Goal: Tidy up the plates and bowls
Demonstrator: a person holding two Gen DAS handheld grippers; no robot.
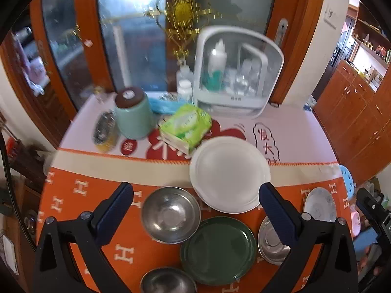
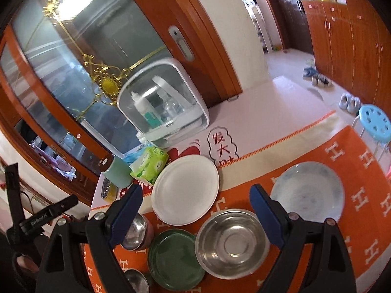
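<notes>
Two spread, empty grippers, left gripper (image 1: 195, 195) and right gripper (image 2: 195, 195), hang over the orange cloth (image 1: 73, 190) where steel bowls (image 1: 170, 214), a green plate (image 1: 218, 250), white plates (image 1: 229, 173) and a blue-patterned plate (image 2: 308, 195) sit.

You see shiny round steel bowls (image 2: 231, 243), a glossy white ceramic plate (image 1: 228, 174), a glossy dark green plate (image 1: 218, 250), and a matt woven orange cloth (image 2: 361, 171) beneath them.
</notes>
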